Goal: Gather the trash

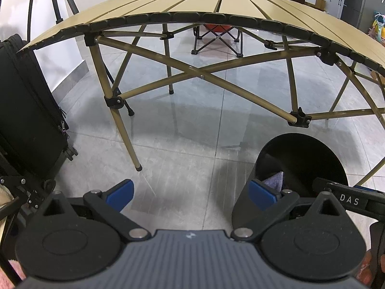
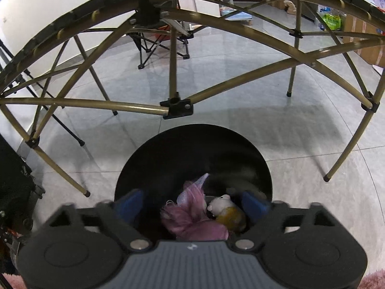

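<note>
A black round bin [image 2: 192, 149] stands on the grey tiled floor just under my right gripper [image 2: 192, 202]. Inside it lie a pink fluffy toy [image 2: 190, 214] and a small white-and-yellow plush [image 2: 226, 210]. The right gripper's blue pads [image 2: 130, 202] stand wide apart over the bin mouth, touching neither toy. In the left wrist view the same bin [image 1: 300, 154] sits at the lower right, with a bit of purple fabric [image 1: 274, 179] showing inside. My left gripper [image 1: 192, 192] hangs open over bare floor, left of the bin, nothing between its fingers.
A folding tan slat table [image 1: 192, 2] with crossed metal legs [image 1: 202, 75] spans the floor ahead. A black suitcase [image 1: 28, 110] stands at the left. A folding camp chair [image 1: 216, 36] sits beyond the table. Boxes and bags [image 2: 356, 31] line the far right.
</note>
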Tool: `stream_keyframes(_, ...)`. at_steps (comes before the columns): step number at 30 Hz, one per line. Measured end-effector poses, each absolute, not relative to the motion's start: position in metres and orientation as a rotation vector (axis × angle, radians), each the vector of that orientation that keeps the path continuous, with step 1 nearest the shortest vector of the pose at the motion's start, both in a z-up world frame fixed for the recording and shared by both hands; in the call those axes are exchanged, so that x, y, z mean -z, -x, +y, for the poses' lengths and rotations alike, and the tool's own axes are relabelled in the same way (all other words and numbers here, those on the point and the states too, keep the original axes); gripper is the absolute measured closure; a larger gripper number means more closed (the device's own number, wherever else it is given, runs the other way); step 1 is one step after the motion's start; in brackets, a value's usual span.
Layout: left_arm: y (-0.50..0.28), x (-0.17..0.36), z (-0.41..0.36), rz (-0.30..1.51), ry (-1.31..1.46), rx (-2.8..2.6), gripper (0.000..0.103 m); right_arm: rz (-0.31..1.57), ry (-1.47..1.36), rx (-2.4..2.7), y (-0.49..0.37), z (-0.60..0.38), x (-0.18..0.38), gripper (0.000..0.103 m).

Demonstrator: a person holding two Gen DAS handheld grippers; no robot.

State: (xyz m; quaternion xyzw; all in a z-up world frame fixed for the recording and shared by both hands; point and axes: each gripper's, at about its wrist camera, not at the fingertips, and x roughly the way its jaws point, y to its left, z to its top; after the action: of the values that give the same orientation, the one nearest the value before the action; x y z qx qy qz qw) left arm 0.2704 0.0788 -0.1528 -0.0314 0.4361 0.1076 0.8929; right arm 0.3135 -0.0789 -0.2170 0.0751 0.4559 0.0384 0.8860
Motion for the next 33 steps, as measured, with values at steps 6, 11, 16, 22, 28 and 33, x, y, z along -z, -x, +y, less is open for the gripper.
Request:
stream_keyframes(6,-0.270,0.153,0.079,0.905,0.065,-0.223,0.000,0.956,-0.152,-0.084,-0.314,-0.078,0.218,0.004)
stream_keyframes(11,-0.269,0.154,0.079,0.907,0.064,-0.222,0.000,0.958,-0.150,-0.092,-0.314,-0.077,0.217,0.003)
stream_keyframes(16,-0.269,0.154,0.079,0.905,0.064,-0.221,0.000,0.961,-0.149,-0.095,-0.313,-0.078,0.218,0.000)
stream_keyframes(22,-0.264,0.151,0.075,0.884,0.053,-0.211,0.000,0.947,-0.130,-0.107,-0.306,-0.079,0.212,0.000)
stream_keyframes(28,-0.248,0.131,0.064,0.825,0.041,-0.167,0.000,0.914,-0.106,-0.123,-0.286,-0.086,0.196,0.000)
stream_keyframes(33,-0.229,0.106,0.056,0.778,0.037,-0.149,0.000,0.877,-0.093,-0.129,-0.261,-0.098,0.171,0.000)
